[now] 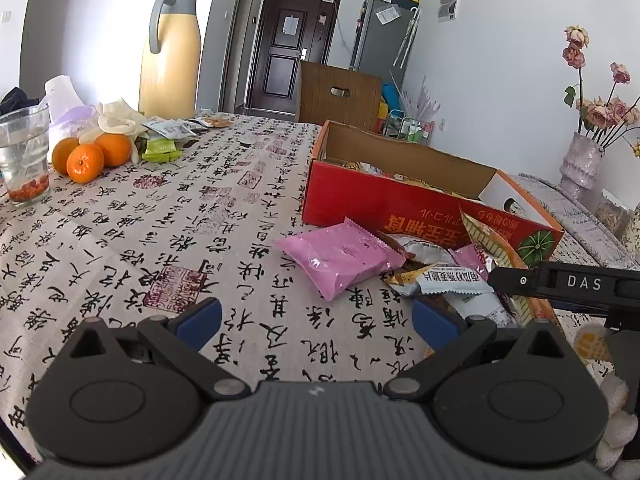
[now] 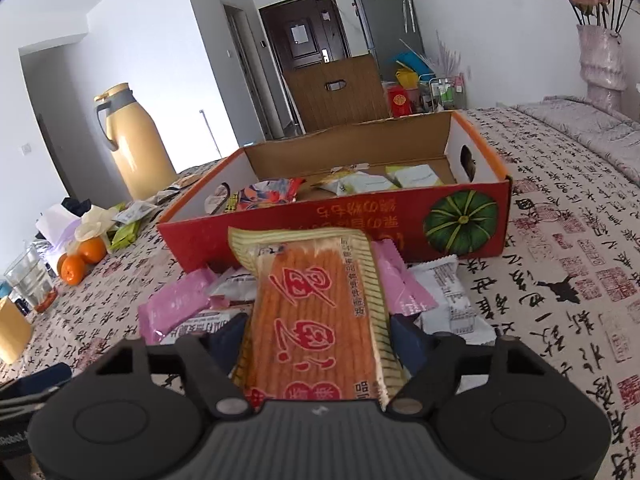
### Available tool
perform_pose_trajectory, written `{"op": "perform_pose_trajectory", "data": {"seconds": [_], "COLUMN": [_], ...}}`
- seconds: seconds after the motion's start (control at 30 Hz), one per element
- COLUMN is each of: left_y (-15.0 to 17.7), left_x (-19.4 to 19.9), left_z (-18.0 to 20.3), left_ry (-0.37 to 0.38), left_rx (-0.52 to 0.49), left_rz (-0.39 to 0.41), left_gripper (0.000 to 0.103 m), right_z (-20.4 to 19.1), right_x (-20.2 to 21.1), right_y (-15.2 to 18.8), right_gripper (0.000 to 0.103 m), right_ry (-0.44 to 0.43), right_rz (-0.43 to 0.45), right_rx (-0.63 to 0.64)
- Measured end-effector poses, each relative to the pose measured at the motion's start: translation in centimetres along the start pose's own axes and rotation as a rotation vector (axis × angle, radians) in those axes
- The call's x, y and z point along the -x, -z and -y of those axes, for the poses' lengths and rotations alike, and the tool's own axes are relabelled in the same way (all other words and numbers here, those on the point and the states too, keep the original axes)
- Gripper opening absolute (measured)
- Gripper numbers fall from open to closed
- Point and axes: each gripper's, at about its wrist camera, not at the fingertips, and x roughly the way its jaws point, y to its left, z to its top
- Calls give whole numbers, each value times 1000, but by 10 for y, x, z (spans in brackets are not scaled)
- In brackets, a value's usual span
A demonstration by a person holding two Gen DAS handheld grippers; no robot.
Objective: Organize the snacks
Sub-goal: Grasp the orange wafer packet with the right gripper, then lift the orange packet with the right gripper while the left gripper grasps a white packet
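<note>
Desk (image 2: 560, 240) under a calligraphy-print cloth fills both views. Red cardboard box (image 2: 360, 216), open-topped, sits centre frame in the right wrist view, near wall facing the camera, several packets already inside.

Snack pile (image 1: 440, 276) lies against the box's near wall: pink packets, white and grey wrappers, overlapping.

Orange biscuit-stick packet (image 2: 320, 312) is the thing in hand, judged next into the box. It sits between the right gripper (image 2: 320, 336) fingers, long axis running straight away from the camera toward the box wall, far end overlapping that wall in the picture. The gripper's blue pads sit hard against both long edges of the packet, so it reads as pinching the packet across its width; the contact itself is partly hidden by the wrapper.

Box lies dead ahead and just beyond the packet's tip. Judgement: the packet must clear the near wall's top edge before going forward; open room inside is at the middle and right back, where bare cardboard shows.

Left gripper (image 1: 316, 320), bottom centre of the left wrist view, is spread wide with nothing between its fingers, only cloth. Pink packet (image 1: 340, 260) lies just ahead of it, long axis diagonal. Right gripper is the nearer one to the box.

Oranges (image 1: 86, 156), glass (image 1: 24, 152) and thermos (image 1: 170, 52) stand upper left, well apart.
</note>
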Motion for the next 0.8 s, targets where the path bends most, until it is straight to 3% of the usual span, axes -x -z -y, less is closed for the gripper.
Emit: {"op": "perform_pose_trajectory", "data": {"seconds": [0.23, 0.5, 0.8], "left_y": [1, -1, -7], "left_x": [-2, -5, -9], "left_z": [-2, -1, 30], "left_ry": [-4, 3, 56], "left_rx": [9, 19, -48], "left_rz": [-7, -16, -24], "left_gripper": [103, 103, 103], "right_z": [-2, 3, 36], "right_x": [9, 46, 58], "right_y": [4, 6, 5], "right_gripper": [46, 45, 45], "right_ry": [-15, -45, 27], "right_rz": [41, 155, 191], "right_rx": [22, 55, -2]}}
